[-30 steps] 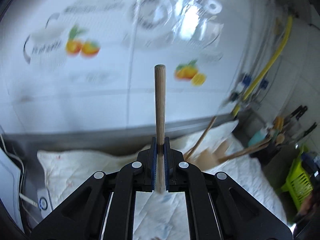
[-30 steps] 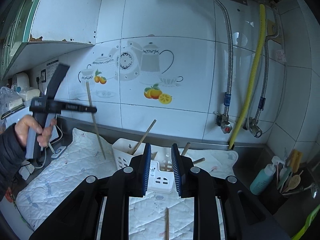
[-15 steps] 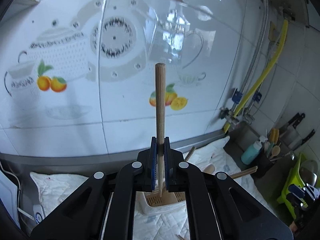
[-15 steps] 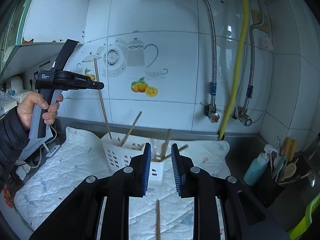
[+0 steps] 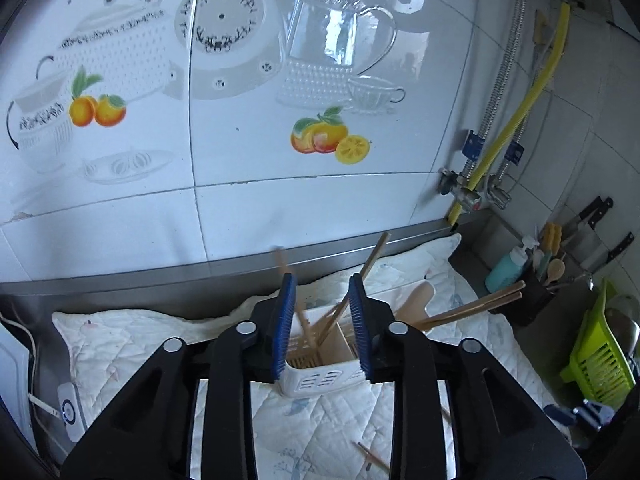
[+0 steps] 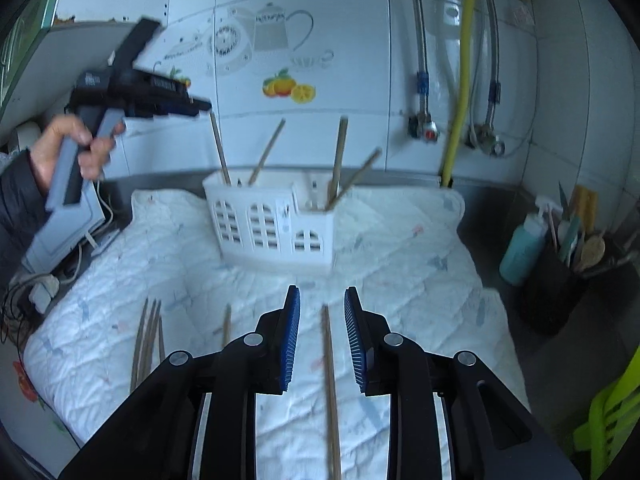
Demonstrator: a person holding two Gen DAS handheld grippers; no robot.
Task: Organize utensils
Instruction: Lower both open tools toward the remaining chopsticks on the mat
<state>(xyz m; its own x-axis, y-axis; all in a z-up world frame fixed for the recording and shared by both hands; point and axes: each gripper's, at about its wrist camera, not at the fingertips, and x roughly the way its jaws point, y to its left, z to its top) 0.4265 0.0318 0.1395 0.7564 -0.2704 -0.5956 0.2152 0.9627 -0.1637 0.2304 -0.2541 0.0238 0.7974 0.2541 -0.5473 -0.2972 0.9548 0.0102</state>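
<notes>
A white slotted caddy (image 6: 272,224) stands on the quilted mat (image 6: 400,280) with several wooden chopsticks leaning in it. My left gripper (image 5: 322,320) hovers over the caddy (image 5: 320,376), jaws opening. A blurred chopstick (image 5: 289,292) slips down between them, untouched by the pads. In the right wrist view the left gripper (image 6: 200,105) sits above that chopstick (image 6: 219,152), which stands in the caddy's left end. My right gripper (image 6: 322,336) is low over the mat and open. A loose chopstick (image 6: 329,360) lies on the mat between its jaws, not pressed.
More chopsticks (image 6: 148,340) lie at the mat's left, plus a single one (image 6: 227,324). A teal bottle (image 6: 522,248) and black utensil holder (image 6: 560,284) stand right, beside a green rack (image 5: 600,356). Cables and a power strip (image 6: 44,292) crowd the left edge.
The left gripper swung over the caddy and let go of its chopstick, which dropped in. The right gripper sank toward the mat, over a loose chopstick.
</notes>
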